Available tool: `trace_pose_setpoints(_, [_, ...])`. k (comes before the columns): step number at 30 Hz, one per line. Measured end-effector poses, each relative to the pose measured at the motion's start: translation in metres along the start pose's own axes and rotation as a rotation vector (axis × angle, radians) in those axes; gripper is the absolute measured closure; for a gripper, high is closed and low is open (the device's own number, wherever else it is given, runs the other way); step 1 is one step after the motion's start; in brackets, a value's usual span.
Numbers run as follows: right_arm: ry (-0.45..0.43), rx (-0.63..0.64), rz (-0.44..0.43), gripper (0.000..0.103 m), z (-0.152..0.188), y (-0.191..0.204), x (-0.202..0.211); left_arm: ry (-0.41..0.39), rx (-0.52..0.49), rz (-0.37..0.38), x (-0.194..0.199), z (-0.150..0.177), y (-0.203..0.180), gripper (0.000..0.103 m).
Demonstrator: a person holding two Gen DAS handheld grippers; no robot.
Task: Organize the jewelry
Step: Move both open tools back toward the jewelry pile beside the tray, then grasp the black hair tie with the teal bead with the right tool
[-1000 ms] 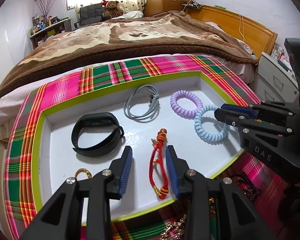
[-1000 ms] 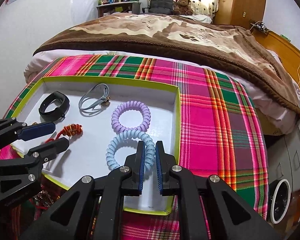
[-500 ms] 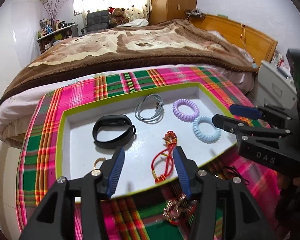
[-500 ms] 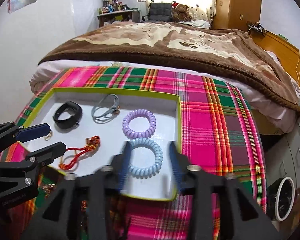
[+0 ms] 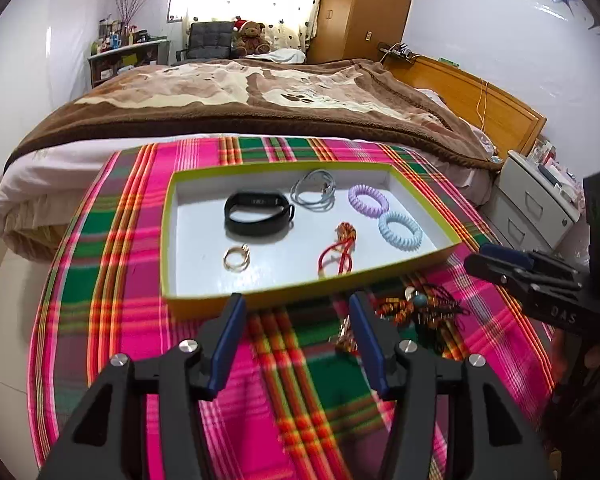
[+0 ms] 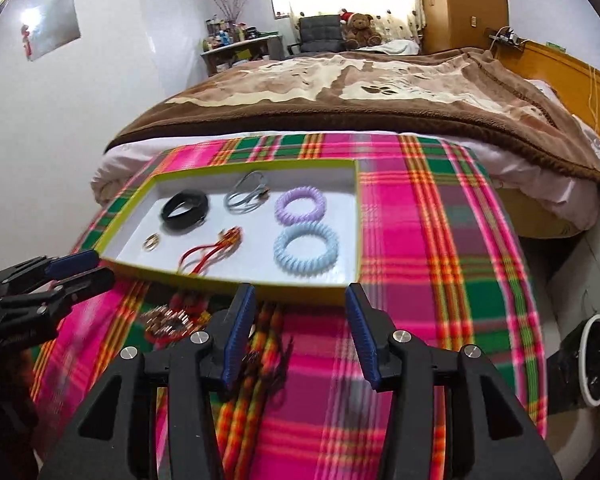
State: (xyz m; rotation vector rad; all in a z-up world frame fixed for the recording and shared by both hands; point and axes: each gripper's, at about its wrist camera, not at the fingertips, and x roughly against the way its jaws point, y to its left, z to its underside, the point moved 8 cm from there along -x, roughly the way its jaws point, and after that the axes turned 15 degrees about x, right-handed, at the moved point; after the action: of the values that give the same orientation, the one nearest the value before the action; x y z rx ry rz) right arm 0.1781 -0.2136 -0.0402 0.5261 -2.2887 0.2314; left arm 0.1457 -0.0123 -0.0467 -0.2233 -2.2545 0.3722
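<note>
Both grippers, left still widening and right, hover with fingers spread, empty, near the tray.

Your left gripper: matte black angular frame, blue ribbed pads lining the jaws, round silver screws at the pivots. Your right gripper: same black build, blue pads, silver screws; white lettering on its side.

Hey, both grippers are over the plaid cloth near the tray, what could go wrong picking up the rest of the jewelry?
1. The loose beaded pieces on the plaid cloth lie tangled together, so one grab may drag several.
2. They sit close to the tray wall; a reach could nudge the tray.
3. The left gripper, jaws opening and empty, and the right gripper work close together and might collide.
</note>
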Motion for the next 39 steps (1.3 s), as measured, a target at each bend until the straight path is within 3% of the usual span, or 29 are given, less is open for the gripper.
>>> trace_pose_setpoints(9, [0.0, 0.137, -0.143, 0.056, 0.014, 0.051, -0.007, 0.026, 0.026, -0.01, 0.001, 0.016, 0.015, 0.047])
trace_pose_setpoints(19, [0.053, 0.215, -0.091, 0.057, 0.026, 0.062, -0.017, 0.041, 0.016, -0.003, 0.002, 0.024, 0.015, 0.047])
trace_pose_setpoints(21, [0.068, 0.229, -0.07, 0.076, 0.03, 0.06, -0.016, 0.041, 0.014, -0.002, 0.002, 0.024, 0.014, 0.047])
trace_pose_setpoints(29, [0.112, 0.216, -0.077, 0.1, 0.052, 0.051, -0.003, 0.05, 0.005, -0.004, 0.001, 0.025, 0.01, 0.047])
trace_pose_setpoints(32, [0.124, 0.216, -0.06, 0.101, 0.058, 0.045, 0.002, 0.055, 0.0, -0.003, 0.0, 0.027, 0.009, 0.047])
trace_pose_setpoints(36, [0.05, 0.057, -0.114, 0.1, 0.043, 0.017, 0.008, 0.056, -0.003, -0.002, -0.001, 0.027, 0.006, 0.047])
trace_pose_setpoints(39, [0.046, 0.051, -0.065, 0.1, 0.027, 0.004, 0.0, 0.064, -0.004, -0.003, -0.004, 0.026, 0.005, 0.047])
